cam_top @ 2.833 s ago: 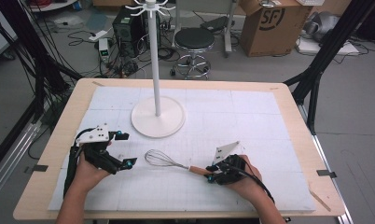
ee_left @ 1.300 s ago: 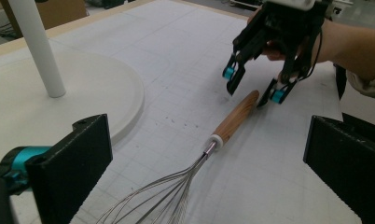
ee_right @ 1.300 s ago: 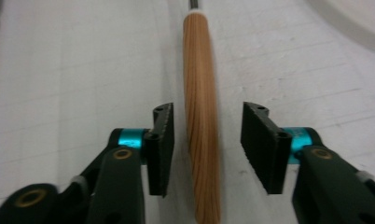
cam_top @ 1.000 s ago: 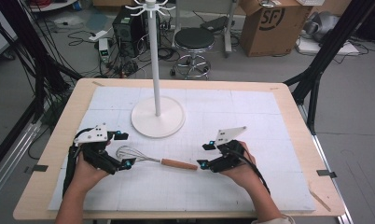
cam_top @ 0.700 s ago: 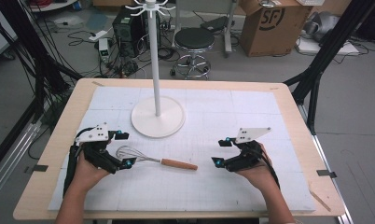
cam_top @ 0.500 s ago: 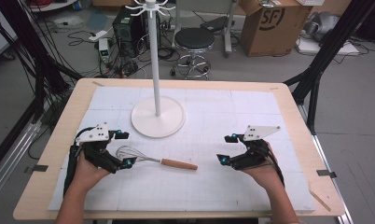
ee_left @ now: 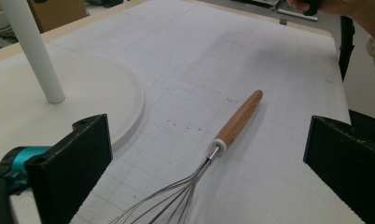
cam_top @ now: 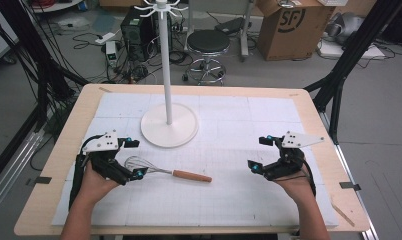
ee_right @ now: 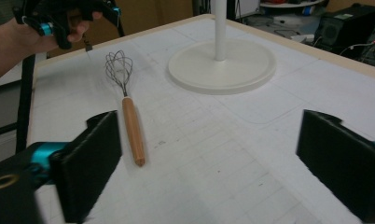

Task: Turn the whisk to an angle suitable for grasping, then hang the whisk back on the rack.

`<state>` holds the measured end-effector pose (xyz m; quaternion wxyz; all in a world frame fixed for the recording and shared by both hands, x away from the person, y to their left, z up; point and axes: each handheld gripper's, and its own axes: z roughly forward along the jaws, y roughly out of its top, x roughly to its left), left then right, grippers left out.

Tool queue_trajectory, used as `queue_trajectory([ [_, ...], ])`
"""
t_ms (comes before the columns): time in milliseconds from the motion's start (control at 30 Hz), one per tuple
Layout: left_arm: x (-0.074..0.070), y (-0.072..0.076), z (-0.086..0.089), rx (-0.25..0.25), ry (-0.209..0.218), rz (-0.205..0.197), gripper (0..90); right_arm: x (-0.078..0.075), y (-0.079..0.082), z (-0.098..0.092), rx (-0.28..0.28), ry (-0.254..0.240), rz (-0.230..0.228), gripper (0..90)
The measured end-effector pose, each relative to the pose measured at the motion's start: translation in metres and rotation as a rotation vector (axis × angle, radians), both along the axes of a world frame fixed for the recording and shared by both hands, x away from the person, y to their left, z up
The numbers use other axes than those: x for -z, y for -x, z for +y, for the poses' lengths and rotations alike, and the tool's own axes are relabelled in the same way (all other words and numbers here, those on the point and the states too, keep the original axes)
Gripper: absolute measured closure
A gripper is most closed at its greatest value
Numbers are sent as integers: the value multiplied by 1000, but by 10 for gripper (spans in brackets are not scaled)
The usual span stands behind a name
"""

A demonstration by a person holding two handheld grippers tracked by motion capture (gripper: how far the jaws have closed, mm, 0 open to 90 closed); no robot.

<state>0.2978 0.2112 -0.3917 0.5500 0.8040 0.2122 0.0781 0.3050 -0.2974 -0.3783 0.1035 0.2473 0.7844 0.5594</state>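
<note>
Where the white stand [cam_top: 168, 120] rises from its round base, its pole runs out of the high view at the top, so only part of its hooked crown is seen, and in both gripper views the pole is cut off just above the base. In the left gripper view the wire head of the whisk [cam_top: 166, 171] leaves the frame at the bottom edge, so how near the wires come to the black jaws cannot be judged there; the far hand in that view is cropped at the upper right corner. The whisk lies flat on the white gridded mat [cam_top: 239, 200], wire head toward the person's left and wooden handle pointing toward the right side of the table. The left gripper [cam_top: 135, 158] rests on the mat with its jaws spread wide; the wire head lies just beside its tips and in line with the gap between them, with no pad pressing on it. The right gripper [cam_top: 259, 153] stands well apart from the handle end, with bare mat between; its jaws have just been opening and now stand wide, and nothing lies between them. In the right gripper view the whisk [ee_right: 126, 102] lies ahead and to the left of the jaws, handle end nearest. The stand's base sits beyond the whisk, near but not touching it.
</note>
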Motion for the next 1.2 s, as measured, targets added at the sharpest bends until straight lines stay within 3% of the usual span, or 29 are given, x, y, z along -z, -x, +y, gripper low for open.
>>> queue_trajectory([
  [367,-2,1,-3,10,2,-5,16,5,-2,-16,64,-9,15,6],
  [767,0,0,-16,29,-44,11,16,6,-3,-9,50,33,16,7],
  [1067,-6,-5,-47,71,-154,28,17,8,-6,-6,47,68,24,7],
  [1200,-9,-10,-69,102,-254,47,17,9,-7,-5,48,68,24,7],
])
